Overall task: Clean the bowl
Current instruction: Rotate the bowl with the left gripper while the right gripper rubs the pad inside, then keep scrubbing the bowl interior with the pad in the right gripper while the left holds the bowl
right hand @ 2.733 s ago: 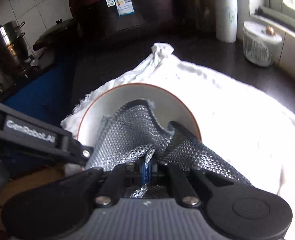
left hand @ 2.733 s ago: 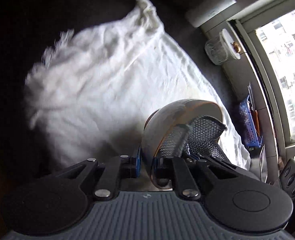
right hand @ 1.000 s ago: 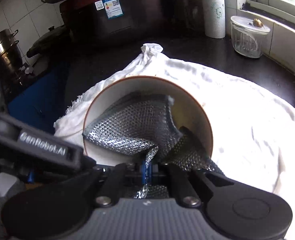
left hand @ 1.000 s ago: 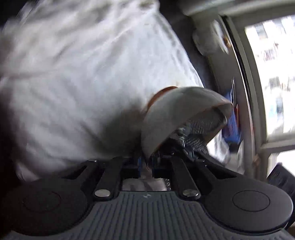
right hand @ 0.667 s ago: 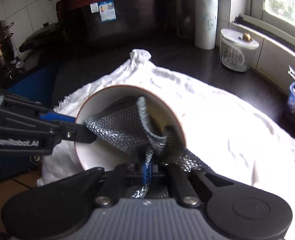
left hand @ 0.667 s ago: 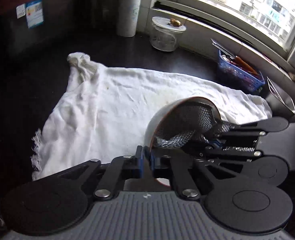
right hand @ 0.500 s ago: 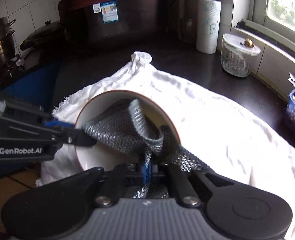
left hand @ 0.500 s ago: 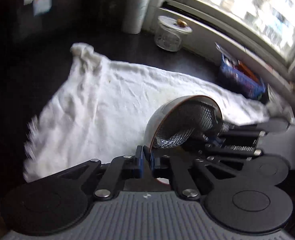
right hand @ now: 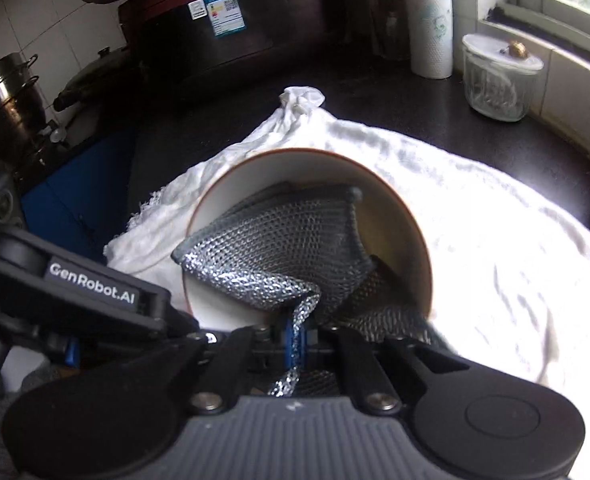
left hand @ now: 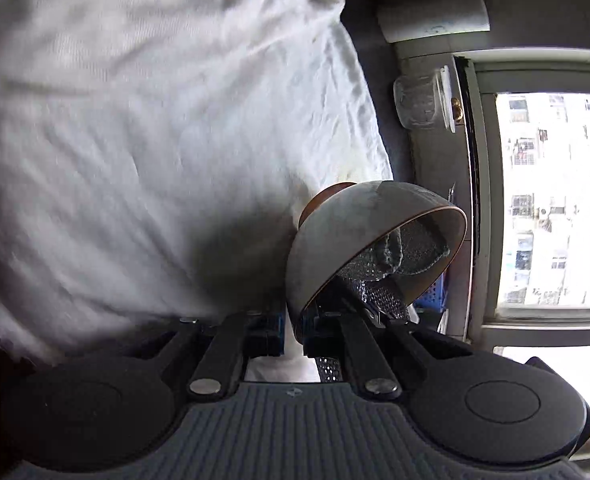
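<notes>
- The left gripper [left hand: 291,330] has its jaws pressed onto the near rim of the bowl [left hand: 359,232], one finger outside the wall and one inside, and holds it tipped on its side above the cloth [left hand: 155,140] that covers the middle of the counter [right hand: 395,92].
- The right gripper [right hand: 295,336] is pinched shut on a gathered fold of the mesh scrubber [right hand: 279,248]; the rest of the scrubber fans forward into the bowl's hollow and lies against the inner wall.
- The bowl [right hand: 307,160] sits straight ahead of the right gripper and close to it, mouth facing that gripper, so its axis from foot to mouth runs nearly level and almost in line with the right fingers. In the left view the mouth opens to the right, toward the window side, and the brown foot points back over the cloth.
- The right gripper is the nearer to the inner surface; the left touches only the rim.
- Judgement: the next wipe depends on this alignment. The scrubber is bunched against the lower and right part of the wall, while the pale upper and left part looks uncovered, so a sweep round the axis, or a turn of the bowl by the left gripper, seems called for.
- Risk, as a guess: a hard push along the axis could lever the rim out of the left pinch.
</notes>
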Available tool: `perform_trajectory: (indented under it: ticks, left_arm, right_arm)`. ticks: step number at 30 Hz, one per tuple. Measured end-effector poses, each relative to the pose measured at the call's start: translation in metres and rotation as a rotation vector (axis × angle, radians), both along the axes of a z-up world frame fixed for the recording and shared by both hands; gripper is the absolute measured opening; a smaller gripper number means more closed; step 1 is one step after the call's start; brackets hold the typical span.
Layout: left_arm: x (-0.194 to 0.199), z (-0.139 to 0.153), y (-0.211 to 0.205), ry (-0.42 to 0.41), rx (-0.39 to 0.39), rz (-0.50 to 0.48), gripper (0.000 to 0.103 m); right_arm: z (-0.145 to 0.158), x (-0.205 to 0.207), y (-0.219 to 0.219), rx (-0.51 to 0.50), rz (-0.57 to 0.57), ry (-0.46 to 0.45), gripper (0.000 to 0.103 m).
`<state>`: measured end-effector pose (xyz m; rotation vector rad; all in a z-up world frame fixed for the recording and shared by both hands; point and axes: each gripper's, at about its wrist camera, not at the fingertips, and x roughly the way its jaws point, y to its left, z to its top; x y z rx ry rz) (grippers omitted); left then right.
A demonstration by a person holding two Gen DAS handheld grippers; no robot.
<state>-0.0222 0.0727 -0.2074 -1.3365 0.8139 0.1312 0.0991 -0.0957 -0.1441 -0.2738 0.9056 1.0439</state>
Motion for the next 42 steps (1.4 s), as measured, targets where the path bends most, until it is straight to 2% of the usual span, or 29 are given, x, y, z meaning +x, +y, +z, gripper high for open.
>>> perform_trajectory:
  ticks: [2, 4, 5, 6, 7, 10, 11, 12, 13, 16, 17, 20, 23, 27, 36, 40, 42]
  left_arm:
    - [0.001, 0.001, 0.000, 0.003, 0.012, -0.013, 0.007]
    - [0.006, 0.015, -0.003, 0.016, 0.125, -0.075, 0.009]
    - [0.009, 0.023, -0.004, 0.025, 0.187, -0.098, 0.018]
    - [0.013, 0.037, -0.008, 0.035, 0.306, -0.134, 0.027]
    - [0.017, 0.053, -0.012, 0.047, 0.444, -0.175, 0.029]
    - [0.032, 0.084, -0.025, 0.027, 0.687, -0.304, 0.029]
    - [0.037, 0.094, -0.029, 0.019, 0.762, -0.347, 0.028]
    - [0.042, 0.104, -0.033, 0.011, 0.838, -0.390, 0.015]
    - [0.048, 0.110, -0.041, -0.002, 0.912, -0.461, 0.007]
    - [0.055, 0.110, -0.053, 0.016, 1.064, -0.555, 0.005]
    - [0.054, 0.109, -0.053, 0.016, 1.080, -0.561, 0.006]
    - [0.044, 0.103, -0.053, 0.016, 1.072, -0.528, 0.006]
    - [0.036, 0.093, -0.040, 0.003, 0.917, -0.418, 0.006]
    - [0.023, 0.065, -0.010, 0.008, 0.588, -0.239, 0.006]
    - [0.000, 0.009, 0.005, 0.031, 0.025, 0.008, 0.006]
    - [-0.001, 0.007, 0.005, 0.033, 0.018, 0.005, 0.006]
    - [0.002, 0.014, 0.003, 0.033, 0.090, -0.025, 0.007]
  right_arm:
    - [-0.001, 0.002, -0.002, -0.004, -0.007, 0.001, 0.003]
    - [-0.001, 0.002, -0.004, -0.014, -0.012, -0.020, 0.003]
    - [0.000, 0.002, -0.005, -0.019, -0.014, -0.030, 0.003]
    - [0.000, 0.002, -0.006, -0.023, -0.016, -0.040, 0.003]
    - [0.000, 0.002, -0.007, -0.027, -0.017, -0.047, 0.003]
    - [0.000, 0.001, -0.009, -0.040, -0.006, -0.066, 0.003]
    - [0.000, 0.001, -0.009, -0.043, 0.000, -0.072, 0.003]
    - [0.000, 0.000, -0.008, -0.047, 0.006, -0.079, 0.003]
    - [0.001, -0.001, -0.008, -0.048, 0.008, -0.086, 0.003]
    - [0.006, -0.001, -0.013, -0.034, -0.015, -0.114, 0.003]
    - [0.008, 0.000, -0.016, -0.025, -0.026, -0.121, 0.002]
    - [0.013, 0.002, -0.019, -0.002, -0.047, -0.132, 0.001]
    - [0.011, 0.001, -0.015, -0.002, -0.054, -0.129, 0.002]
    - [0.001, 0.007, -0.013, 0.004, -0.065, -0.031, 0.002]
    - [-0.002, 0.002, -0.007, 0.021, -0.030, 0.047, 0.004]
    - [-0.002, 0.002, -0.009, 0.022, -0.027, 0.054, 0.003]
    - [-0.002, 0.003, -0.011, 0.013, -0.036, 0.030, 0.003]
